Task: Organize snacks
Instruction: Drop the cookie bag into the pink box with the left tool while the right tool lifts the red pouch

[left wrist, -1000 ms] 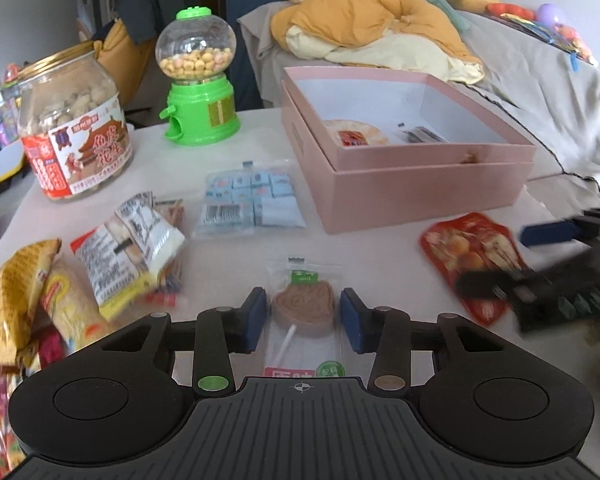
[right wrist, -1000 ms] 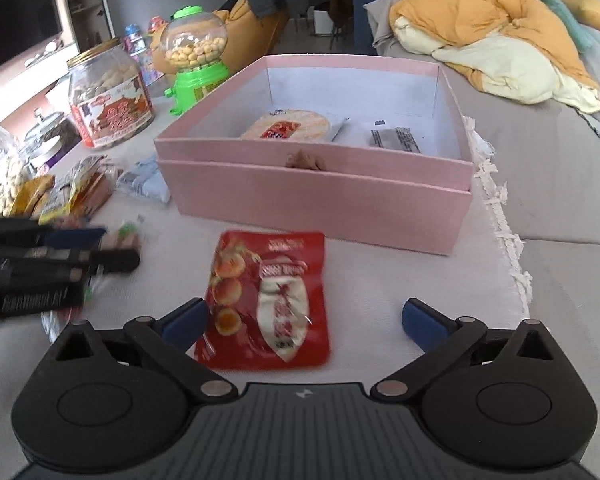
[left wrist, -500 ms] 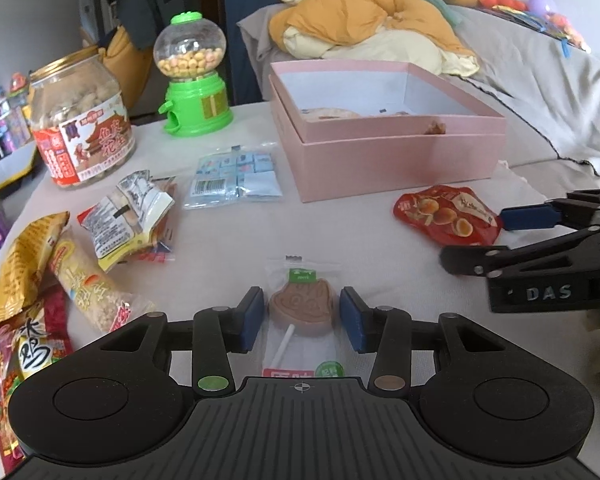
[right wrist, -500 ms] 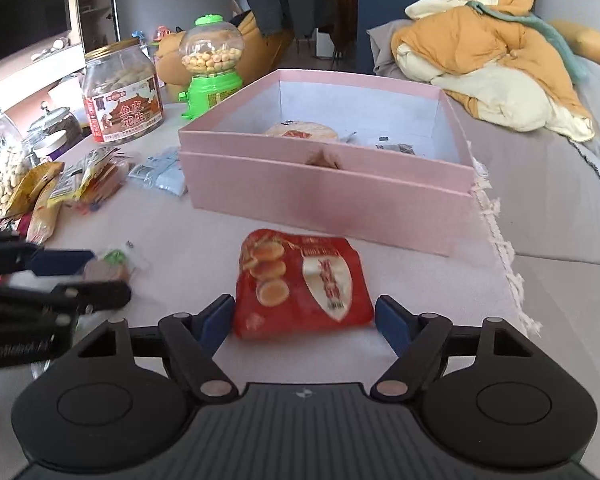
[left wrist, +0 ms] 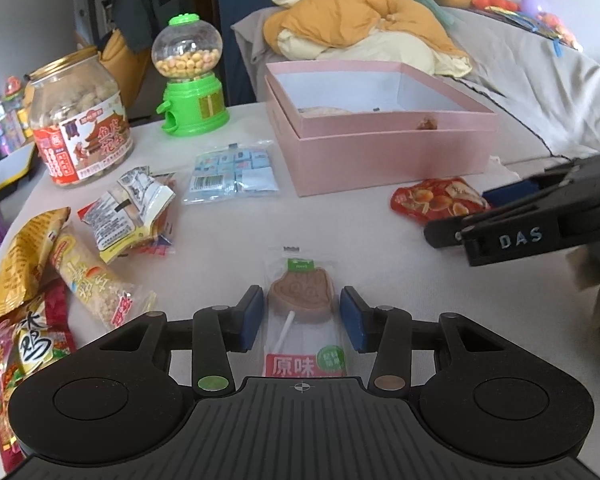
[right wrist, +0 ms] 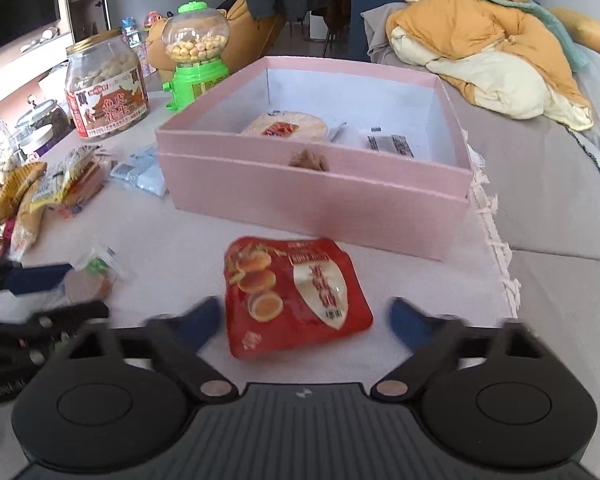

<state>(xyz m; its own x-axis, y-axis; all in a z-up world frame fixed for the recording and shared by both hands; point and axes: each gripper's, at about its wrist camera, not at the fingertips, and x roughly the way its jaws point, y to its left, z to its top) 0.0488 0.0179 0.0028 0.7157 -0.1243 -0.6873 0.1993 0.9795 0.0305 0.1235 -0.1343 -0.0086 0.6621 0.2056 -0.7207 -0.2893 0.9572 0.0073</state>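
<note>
My left gripper (left wrist: 300, 318) is open, its blue pads on either side of a wrapped brown lollipop (left wrist: 300, 294) lying on the table, close to the wrapper's edges. My right gripper (right wrist: 306, 322) is open around a red snack packet (right wrist: 296, 294), which lies flat in front of the pink box (right wrist: 312, 200); the fingers are blurred. The box holds a round rice-cracker pack (right wrist: 284, 128) and a small white packet (right wrist: 388, 144). In the left wrist view the right gripper (left wrist: 472, 216) sits by the red packet (left wrist: 436, 200), right of the pink box (left wrist: 380, 152).
A peanut jar (left wrist: 80, 120), a green gumball dispenser (left wrist: 190, 80) and a blue candy bag (left wrist: 232, 174) stand behind. Several snack packets (left wrist: 52, 264) are piled at the left. A sofa with orange bedding (left wrist: 364, 24) lies behind the box.
My right gripper has moved forward so the red packet lies between its fingers. My left gripper has stayed around the lollipop; its view has shifted slightly.
</note>
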